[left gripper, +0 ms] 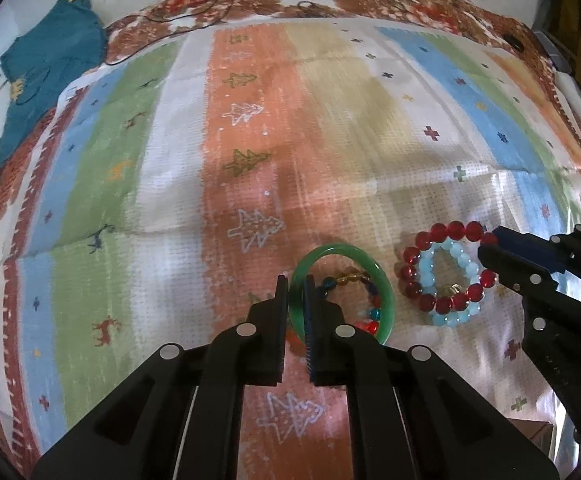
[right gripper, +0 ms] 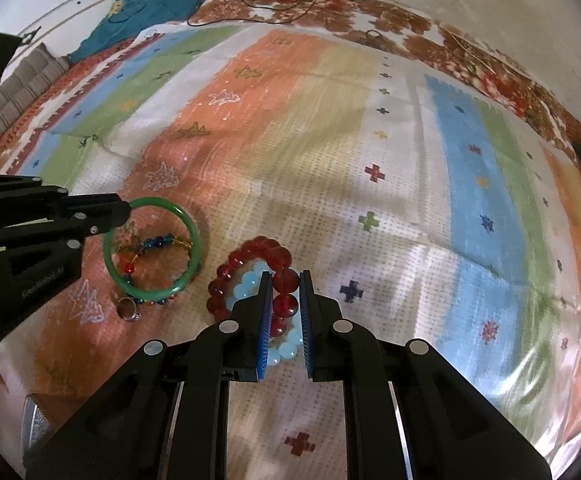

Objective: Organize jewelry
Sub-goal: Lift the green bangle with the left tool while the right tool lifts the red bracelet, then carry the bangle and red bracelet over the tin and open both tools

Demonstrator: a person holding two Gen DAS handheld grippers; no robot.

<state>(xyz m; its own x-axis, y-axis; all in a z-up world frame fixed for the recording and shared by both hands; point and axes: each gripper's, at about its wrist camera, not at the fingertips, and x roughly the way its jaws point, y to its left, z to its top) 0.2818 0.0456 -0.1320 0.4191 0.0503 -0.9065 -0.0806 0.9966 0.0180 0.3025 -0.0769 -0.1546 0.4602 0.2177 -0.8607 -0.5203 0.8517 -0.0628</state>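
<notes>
My left gripper (left gripper: 296, 284) is shut on the rim of a green bangle (left gripper: 378, 268), which is tilted over a multicoloured bead bracelet (left gripper: 372, 300). My right gripper (right gripper: 285, 280) is shut on a red bead bracelet (right gripper: 264, 254), with a pale blue bead bracelet (right gripper: 246, 286) lying inside it. In the left wrist view the red bracelet (left gripper: 430, 236) and the pale blue one (left gripper: 460, 254) lie right of the bangle, with the right gripper (left gripper: 490, 246) at their right edge. In the right wrist view the bangle (right gripper: 188, 224), the left gripper (right gripper: 128, 208) and a small ring (right gripper: 126, 308) show at left.
Everything lies on a striped patterned cloth (left gripper: 250, 128) over a bed. A teal garment (left gripper: 46, 64) lies at the far left corner. A thin black cable (left gripper: 194, 12) runs along the far edge. A metallic object (right gripper: 36, 424) sits at the near left edge.
</notes>
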